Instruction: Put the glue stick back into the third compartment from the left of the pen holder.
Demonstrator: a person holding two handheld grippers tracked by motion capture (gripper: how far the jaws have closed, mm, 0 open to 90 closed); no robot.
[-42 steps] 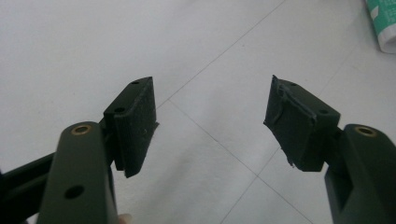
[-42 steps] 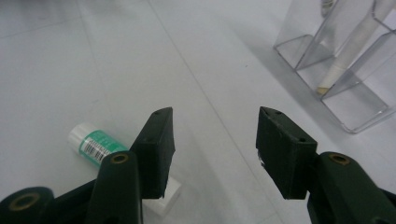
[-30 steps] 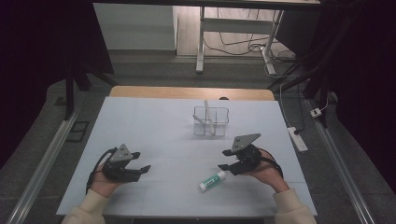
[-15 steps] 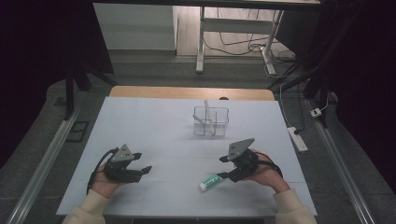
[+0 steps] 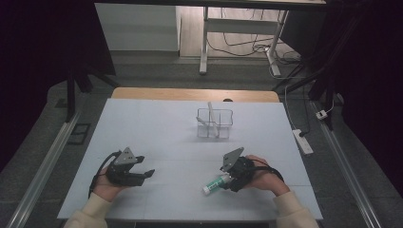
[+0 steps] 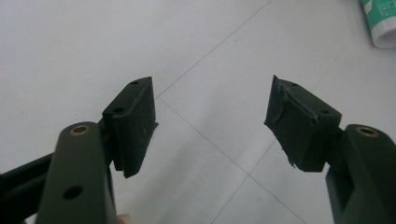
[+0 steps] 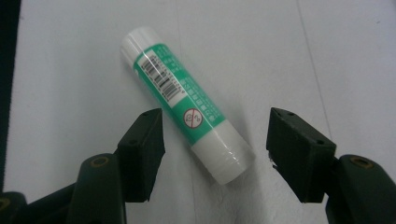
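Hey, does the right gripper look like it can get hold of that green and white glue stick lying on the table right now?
Probably yes. The right gripper stands open with the glue stick lying flat, one end between its pads, neither pressing; its jaws have just been opening.

Glue stick (image 5: 216, 184) lies before organiser (image 5: 215, 123)

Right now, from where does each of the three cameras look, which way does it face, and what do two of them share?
High view: sits above the person's side, faces forward and down on the table; forearms, hands, left gripper and right gripper show.
Left gripper view: rides the left gripper, faces down at the table between its open jaws.
Right gripper view: rides the right gripper, whose jaws have just been opening, faces the glue stick lying untouched between them.
Shared: all three show that glue stick.
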